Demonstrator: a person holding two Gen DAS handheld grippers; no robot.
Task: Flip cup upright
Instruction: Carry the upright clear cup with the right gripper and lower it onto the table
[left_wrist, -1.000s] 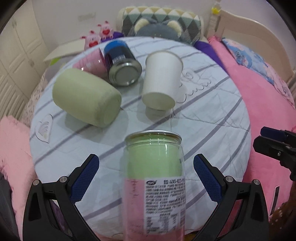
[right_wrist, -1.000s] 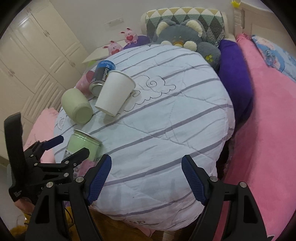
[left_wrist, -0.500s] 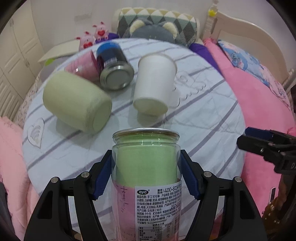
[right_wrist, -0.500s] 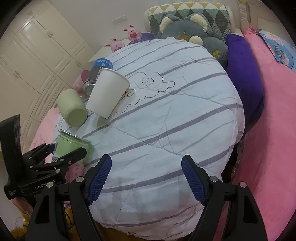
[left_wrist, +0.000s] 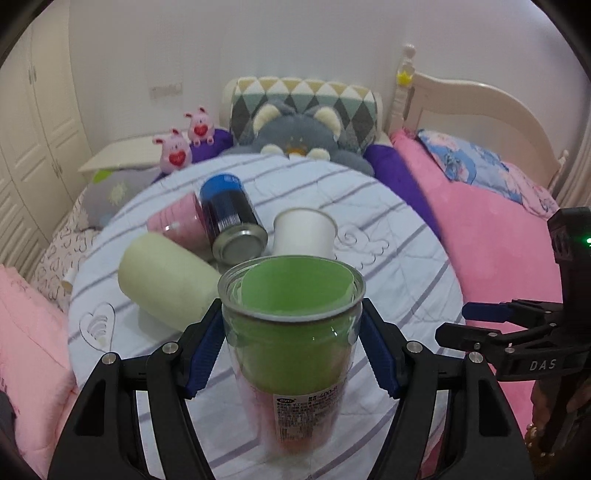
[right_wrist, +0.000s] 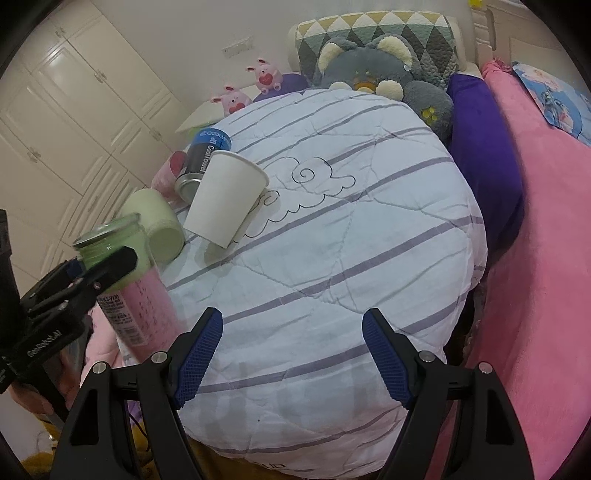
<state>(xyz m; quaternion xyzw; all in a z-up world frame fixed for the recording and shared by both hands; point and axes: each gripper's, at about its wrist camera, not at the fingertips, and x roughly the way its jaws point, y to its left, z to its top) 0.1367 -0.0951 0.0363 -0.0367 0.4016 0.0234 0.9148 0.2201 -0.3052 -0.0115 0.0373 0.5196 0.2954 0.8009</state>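
**Between the left gripper's pads: a clear cup, rim up**

On the striped round cushion (right_wrist: 332, 229), a cluster of containers lies just beyond the held cup. A pale green cup (left_wrist: 168, 282) lies on its side, nearest the grip. Behind it a blue can (left_wrist: 231, 218) lies with its metal base facing the camera, a pink cup (left_wrist: 181, 225) beside it on its side. A white paper cup (right_wrist: 225, 197) lies tilted on the cushion, its rim toward the cloud drawing; in the left wrist view only its upper part shows, the rest hidden behind the held cup.

The left gripper (left_wrist: 291, 350) is clamped on the clear cup (left_wrist: 290, 332), a blue pad pressing each side. The cup stands nearly upright with its open rim up, at the near edge of the cushion. Inside sits a green liner above and pink below; a printed label wraps the lower wall, its text too small to read.

The right gripper (right_wrist: 291, 358) hangs over the near cushion edge with its jaws wide apart, nothing between them.

A grey plush bear (right_wrist: 376, 70) and a patterned pillow (right_wrist: 373, 31) sit at the far side, two small pink toys (left_wrist: 184, 146) to the left. Whether the clear cup's base touches the cushion cannot be made out.
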